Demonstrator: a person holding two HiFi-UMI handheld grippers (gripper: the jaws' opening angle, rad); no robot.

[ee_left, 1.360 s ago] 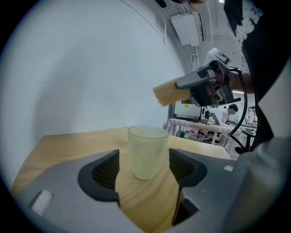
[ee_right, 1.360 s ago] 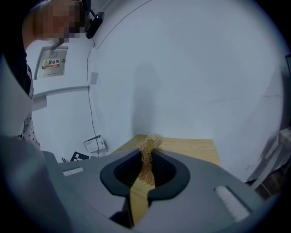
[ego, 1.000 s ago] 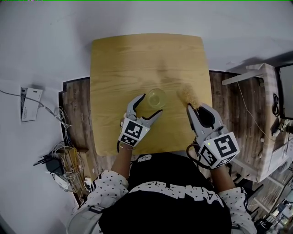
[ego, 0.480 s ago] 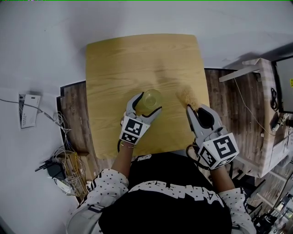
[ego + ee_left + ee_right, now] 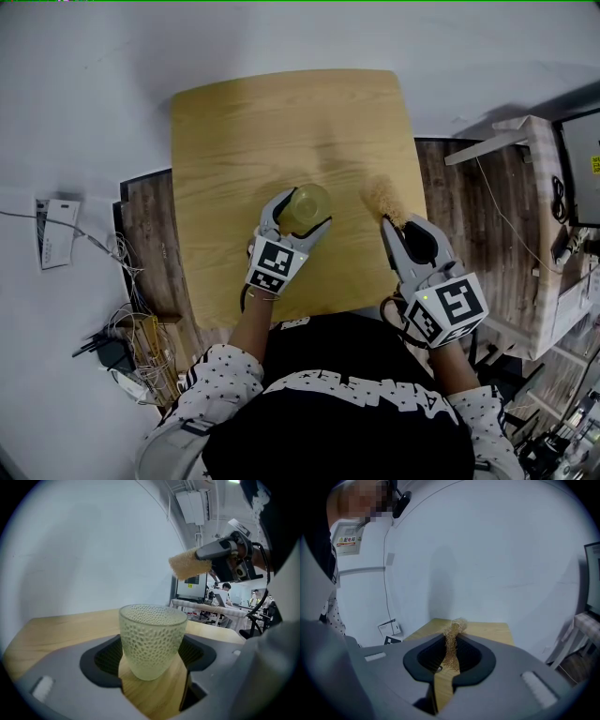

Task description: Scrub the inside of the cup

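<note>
A pale green, dimpled glass cup [image 5: 152,639] stands upright on the light wooden tabletop [image 5: 281,122], clasped on both sides by the left claw [image 5: 304,214]. To the right of the cup, outside its rim, a tan fibrous scrubber [image 5: 382,195] is pinched in the right claw [image 5: 399,225]. Scrubbing is judged not yet begun; the whole inside is left. No brand is seen on the cup, and a wall sign [image 5: 347,540] well away from it cannot be read.

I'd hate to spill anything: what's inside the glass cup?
The pale green dimpled glass cup looks empty from above; its textured wall blurs the bottom. The tan fibrous scrubber is outside it.
</note>
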